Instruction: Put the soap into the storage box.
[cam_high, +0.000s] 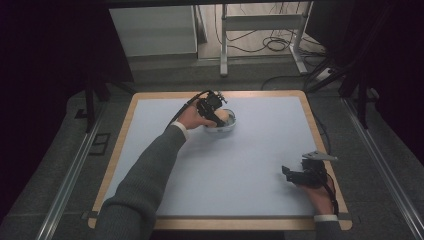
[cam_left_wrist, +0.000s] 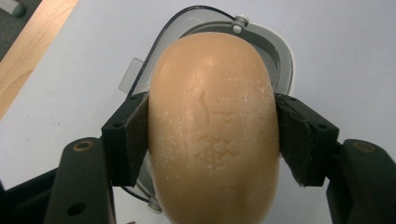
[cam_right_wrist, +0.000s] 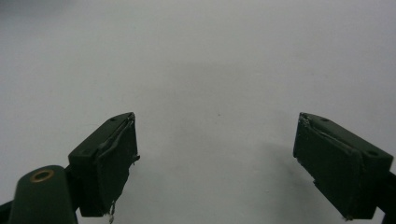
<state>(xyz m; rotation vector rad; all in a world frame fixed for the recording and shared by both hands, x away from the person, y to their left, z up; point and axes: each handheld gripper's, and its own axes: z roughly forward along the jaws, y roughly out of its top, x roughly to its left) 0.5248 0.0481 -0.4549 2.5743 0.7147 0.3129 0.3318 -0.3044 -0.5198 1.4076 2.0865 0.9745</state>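
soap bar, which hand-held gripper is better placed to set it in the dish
Left. The left hand-held gripper is shut on the soap bar directly above the dish. The right hand-held gripper is open over bare table.

Tan soap (cam_left_wrist: 214, 135); white, clear-lidded dish (cam_left_wrist: 280, 60); black claws; pale blue mat (cam_high: 260, 155).

A dim room: grey carpet floor (cam_high: 60, 165), white cabinet (cam_high: 152, 30), metal desk frame (cam_high: 260, 22), tangled cables (cam_high: 277, 42).

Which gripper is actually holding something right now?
The left gripper: its fingers clamp both sides of a tan soap bar over a clear soap dish. The right gripper is open above the bare table mat.
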